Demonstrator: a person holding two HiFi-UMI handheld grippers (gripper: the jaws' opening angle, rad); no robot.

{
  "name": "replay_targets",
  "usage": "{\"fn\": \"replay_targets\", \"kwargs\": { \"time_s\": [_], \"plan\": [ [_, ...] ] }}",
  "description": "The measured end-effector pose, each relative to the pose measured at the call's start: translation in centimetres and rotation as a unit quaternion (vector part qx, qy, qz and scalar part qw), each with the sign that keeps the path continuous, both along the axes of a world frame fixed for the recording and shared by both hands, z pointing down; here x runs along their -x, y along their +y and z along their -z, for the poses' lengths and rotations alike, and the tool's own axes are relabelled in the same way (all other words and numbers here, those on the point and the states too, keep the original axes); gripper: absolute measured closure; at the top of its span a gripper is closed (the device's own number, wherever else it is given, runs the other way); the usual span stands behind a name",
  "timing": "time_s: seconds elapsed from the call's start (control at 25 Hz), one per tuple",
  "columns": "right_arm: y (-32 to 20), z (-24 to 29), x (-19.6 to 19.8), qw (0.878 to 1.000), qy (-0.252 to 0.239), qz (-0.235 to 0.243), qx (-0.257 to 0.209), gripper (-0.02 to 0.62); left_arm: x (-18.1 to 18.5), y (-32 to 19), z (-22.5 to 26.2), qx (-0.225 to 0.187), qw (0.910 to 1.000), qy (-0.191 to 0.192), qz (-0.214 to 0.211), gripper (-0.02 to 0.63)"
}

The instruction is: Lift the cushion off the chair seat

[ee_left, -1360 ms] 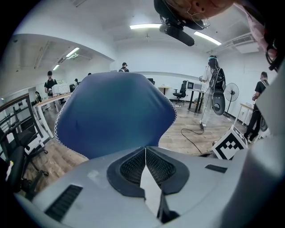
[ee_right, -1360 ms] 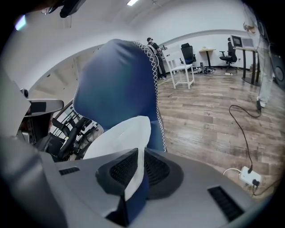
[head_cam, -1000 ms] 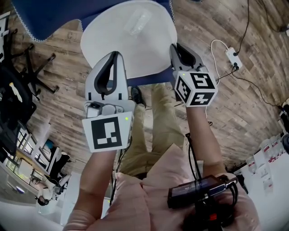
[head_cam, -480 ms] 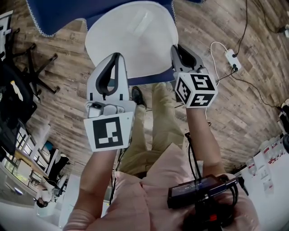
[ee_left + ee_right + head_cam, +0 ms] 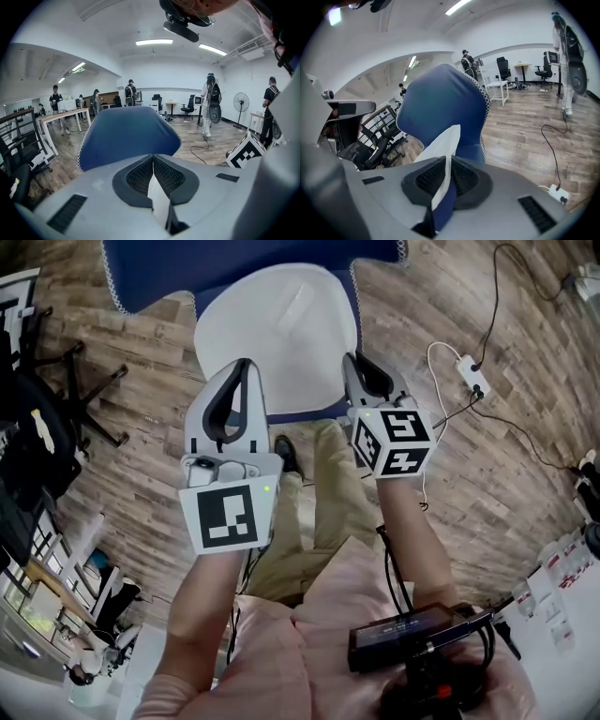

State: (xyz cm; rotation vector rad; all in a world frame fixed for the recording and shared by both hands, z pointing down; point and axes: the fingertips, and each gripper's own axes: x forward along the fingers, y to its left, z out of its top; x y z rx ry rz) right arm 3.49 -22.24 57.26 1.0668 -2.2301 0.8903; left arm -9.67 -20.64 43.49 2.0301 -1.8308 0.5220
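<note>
At the cushion's [image 5: 277, 334] near edge, left gripper [image 5: 245, 364] and right gripper [image 5: 350, 360] stay clamped; it shifted with them, likely clear of the chair seat [image 5: 302, 413]

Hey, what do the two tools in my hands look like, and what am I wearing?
The left tongs and right tongs are light grey with black ribbed pads, each carrying a white cube with black square markers. A black cable runs along the right arm. You wear a pale pink shirt.
</note>
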Motion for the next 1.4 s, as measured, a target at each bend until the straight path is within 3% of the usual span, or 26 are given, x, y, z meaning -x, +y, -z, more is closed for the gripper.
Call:
{"fn": "replay_targets", "kwargs": {
  "time_s": [0.76,1.4],
  "plan": [
    [3.1,8.5,4.7,0.998,-0.014,0.014,-0.055,0.565,3.7,5.1,7.5,-0.057,0.9981,-0.021,0.011,0.592],
    [7.8,17.4,8.9,0.990,-0.001,0.051,-0.135,0.568,6.0,10.2,15.4,-0.145,0.9890,-0.025,0.012,0.592]
  ]
}}
